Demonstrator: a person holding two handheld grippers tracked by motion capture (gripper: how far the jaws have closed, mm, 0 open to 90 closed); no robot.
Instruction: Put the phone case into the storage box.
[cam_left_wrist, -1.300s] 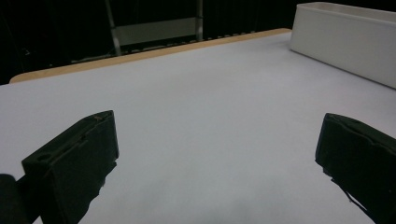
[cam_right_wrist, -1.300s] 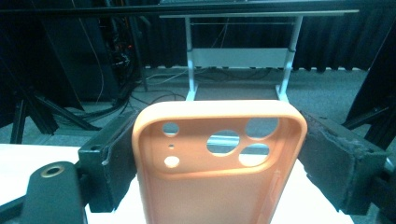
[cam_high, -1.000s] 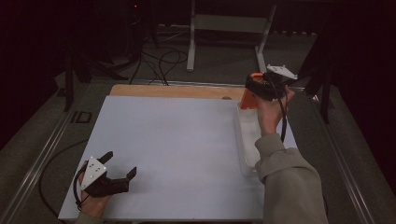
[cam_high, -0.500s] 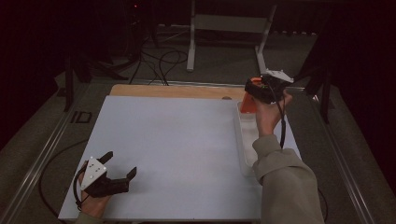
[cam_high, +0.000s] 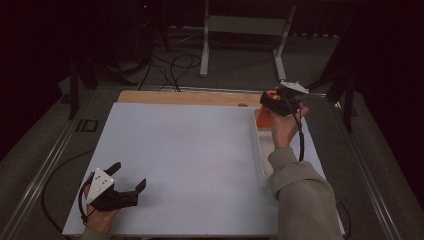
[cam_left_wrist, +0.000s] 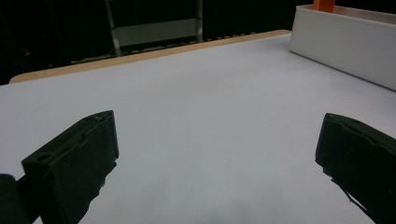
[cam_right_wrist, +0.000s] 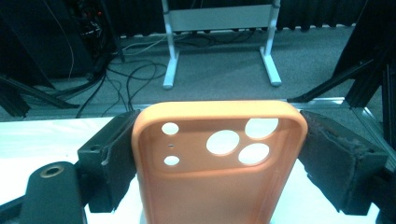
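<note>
Your work surface is a white table top (cam_high: 190, 160) edged by a strip of bare wood (cam_high: 185, 97) on its far side, standing in a dark room.

Nearest to you, at the table's near left corner, your left gripper (cam_high: 131, 178) rests low on the surface. Its jaws stand spread wide with nothing between them; in the left gripper view (cam_left_wrist: 217, 154) bare white table shows across the whole gap.

Further out on your right, a long white tray (cam_high: 260, 162) lies along the table's right side, running away from you. Your right forearm in its olive sleeve (cam_high: 305, 200) reaches over it.

At the tray's far end, your right gripper (cam_high: 268, 102) is held above the table. In the right gripper view (cam_right_wrist: 219, 154) its two jaws pinch an orange phone case (cam_right_wrist: 219, 163) by its long sides, one pad on each edge. The case stands upright with its inner face toward the camera and its camera cut-outs in the upper part. In the high view the orange case (cam_high: 262, 119) shows just below the gripper, at the tray's far end; whether it touches the tray I cannot tell.

Beyond the table, grey carpet carries loose black cables (cam_high: 172, 62) and a white metal stand (cam_high: 245, 25) against dark curtains.
</note>
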